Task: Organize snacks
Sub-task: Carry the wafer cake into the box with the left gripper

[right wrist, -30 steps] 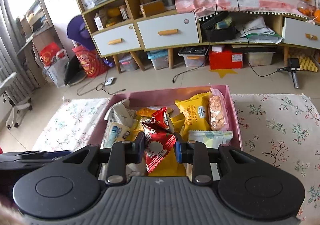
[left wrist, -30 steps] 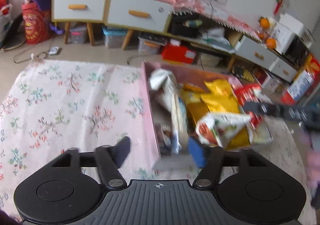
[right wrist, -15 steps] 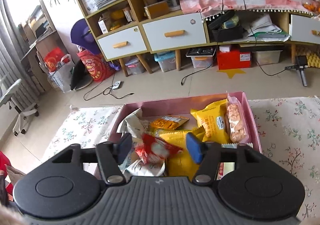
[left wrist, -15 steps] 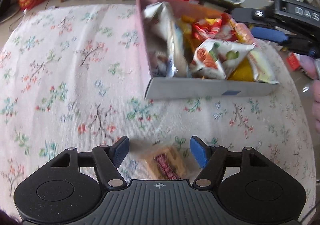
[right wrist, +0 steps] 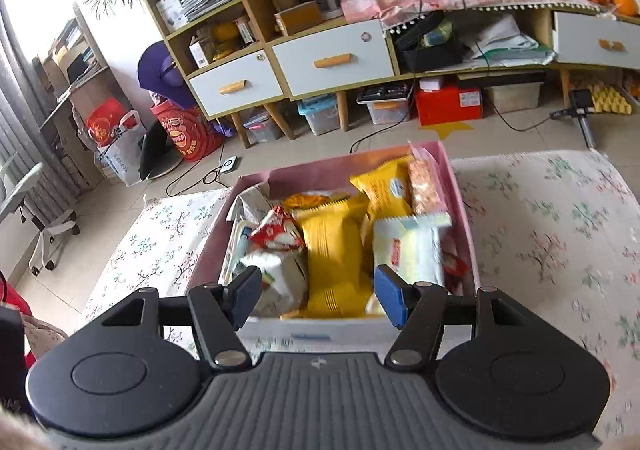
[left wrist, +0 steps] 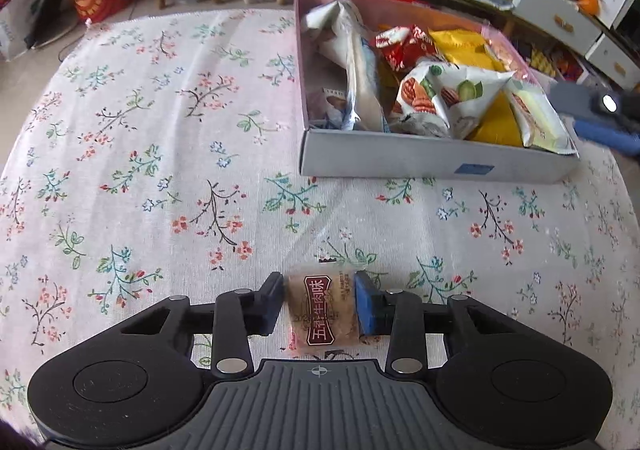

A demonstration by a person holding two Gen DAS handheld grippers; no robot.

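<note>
A flat, glossy beef-jerky packet (left wrist: pixel 320 310), tan with a maroon label, lies on the woven floral tablecloth (left wrist: pixel 160 154), well apart from the box. The left gripper (left wrist: pixel 320 304) is closing on it, and its 2 blue pads (left wrist: pixel 366 304) touch the packet's side edges. The right gripper (right wrist: pixel 318 294) hangs half-open and empty over the near end of the pink cardboard box (right wrist: pixel 460 210), above crinkly yellow pillow packs (right wrist: pixel 332 250) and a red pyramid pouch (right wrist: pixel 276 230).
</note>
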